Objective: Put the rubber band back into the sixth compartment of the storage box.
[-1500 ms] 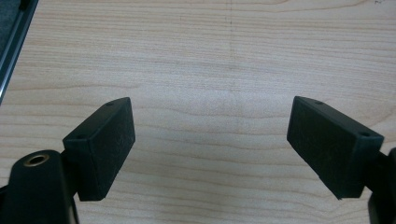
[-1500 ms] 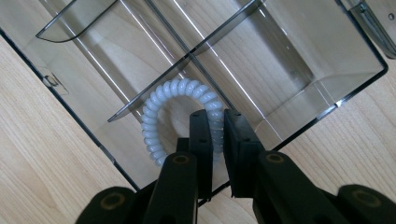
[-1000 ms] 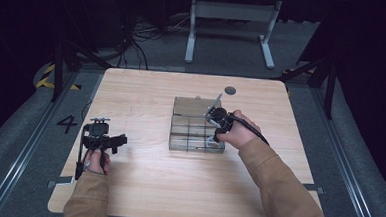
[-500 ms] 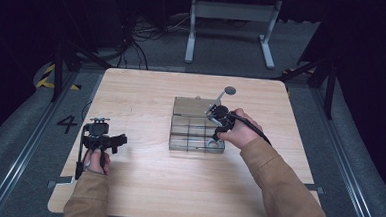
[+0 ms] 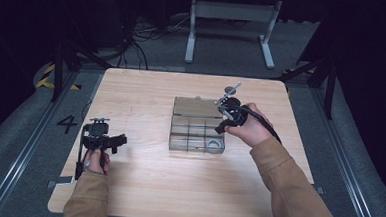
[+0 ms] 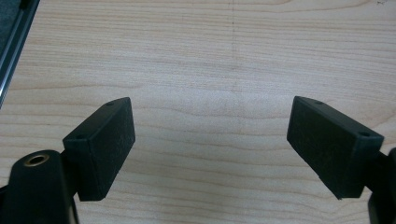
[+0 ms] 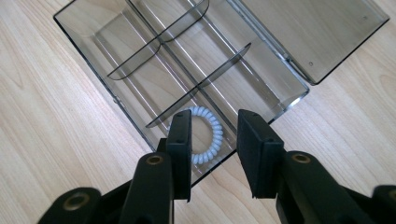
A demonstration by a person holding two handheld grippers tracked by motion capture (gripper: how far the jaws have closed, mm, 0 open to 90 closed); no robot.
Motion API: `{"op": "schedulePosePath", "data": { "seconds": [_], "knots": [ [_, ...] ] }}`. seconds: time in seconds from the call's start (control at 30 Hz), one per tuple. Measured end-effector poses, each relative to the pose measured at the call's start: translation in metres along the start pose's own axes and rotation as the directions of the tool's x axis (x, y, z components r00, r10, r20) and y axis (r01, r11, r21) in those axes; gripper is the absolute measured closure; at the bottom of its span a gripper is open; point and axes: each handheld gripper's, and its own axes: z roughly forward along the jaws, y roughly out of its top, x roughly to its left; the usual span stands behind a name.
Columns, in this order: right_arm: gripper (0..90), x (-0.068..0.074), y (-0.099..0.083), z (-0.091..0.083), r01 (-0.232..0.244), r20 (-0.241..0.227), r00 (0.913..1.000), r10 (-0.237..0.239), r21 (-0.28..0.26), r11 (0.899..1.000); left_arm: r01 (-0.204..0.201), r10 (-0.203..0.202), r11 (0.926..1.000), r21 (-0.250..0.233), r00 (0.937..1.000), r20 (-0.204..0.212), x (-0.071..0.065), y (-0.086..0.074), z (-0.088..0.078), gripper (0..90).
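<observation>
A smoky clear organizer box (image 5: 185,136) (image 7: 88,35) sits mid-table with its lid (image 5: 197,107) (image 7: 317,32) folded back flat. A white spiral hair tie (image 5: 213,146) (image 7: 215,133) lies in the box's near right compartment. My right gripper (image 5: 222,126) (image 7: 215,117) hovers just above that compartment. Its jaws have just been opening and now stand partly apart, clear of the tie below them. My left gripper (image 5: 118,140) (image 6: 210,116) stays low over bare wood at the table's left, jaws wide open with nothing between them.
The wooden table (image 5: 142,186) has free room in front of and to the left of the box. A small dark round object (image 5: 228,90) lies behind the box near the far edge. The other compartments hold nothing. Dark floor and a stand lie beyond.
My right gripper has risen a little above the box and its jaws have spread, with the hair tie left lying in the compartment. The left gripper has not moved.
</observation>
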Motion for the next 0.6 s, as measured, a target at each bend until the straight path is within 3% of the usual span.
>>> {"op": "schedulePosePath", "data": {
  "seconds": [0.6],
  "knots": [
    [61.4, -0.010, -0.043, -0.026, -0.055, 0.014, 0.9983, 0.056, -0.048, 0.997, -0.001, 0.001, 1.0000, -0.001, 1.0000, -0.002, 0.000, 0.000, 0.000, 15.9]
  ]
}}
